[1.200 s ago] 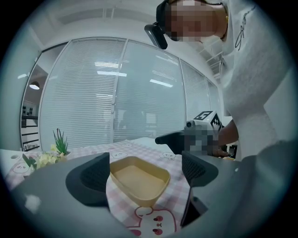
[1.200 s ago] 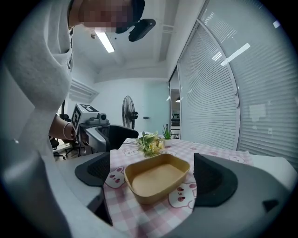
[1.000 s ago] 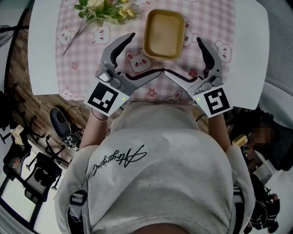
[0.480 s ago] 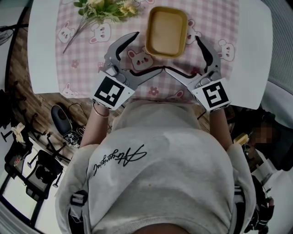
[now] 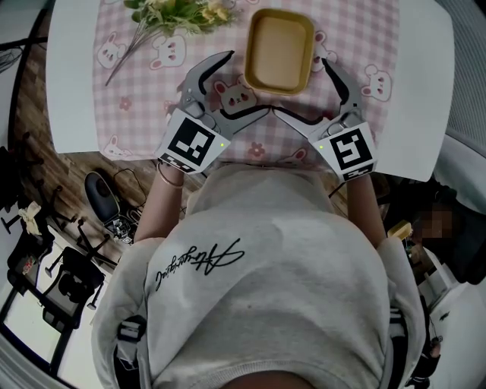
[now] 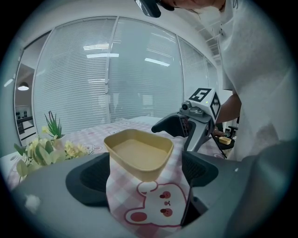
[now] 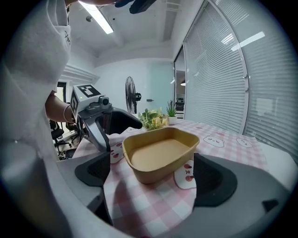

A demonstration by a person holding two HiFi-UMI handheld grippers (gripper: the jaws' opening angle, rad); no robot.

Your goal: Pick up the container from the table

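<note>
Step in hand looks like the approach before the grab; nothing lifted yet. Left gripper [image 5: 247, 83] has its jaws spread wide and holds nothing; right gripper [image 5: 300, 87] same, wide apart and empty. Container [image 5: 279, 49], a shallow tan tray with nothing in it, sits flat on the pink checked cloth [image 5: 137, 99] over the white table [image 5: 72, 91]; flowers [image 5: 171, 14] lie off to its left, apart from it. In the head view the container is just ahead of both grippers, between the two outer jaw tips, its near side close to the inner jaws; no contact that I can see. Left gripper view: container [image 6: 139, 153] centred in the gap but beyond the pads, a corner pointing in. Right gripper view: container [image 7: 160, 153] likewise ahead of the gap, not between the pads. To do it well, probably: push one gripper forward until a side wall sits between its pads, one jaw inside, one outside; close gently, the thin wall looks likely to flex; lift level; keep the other gripper out of the way.
</note>
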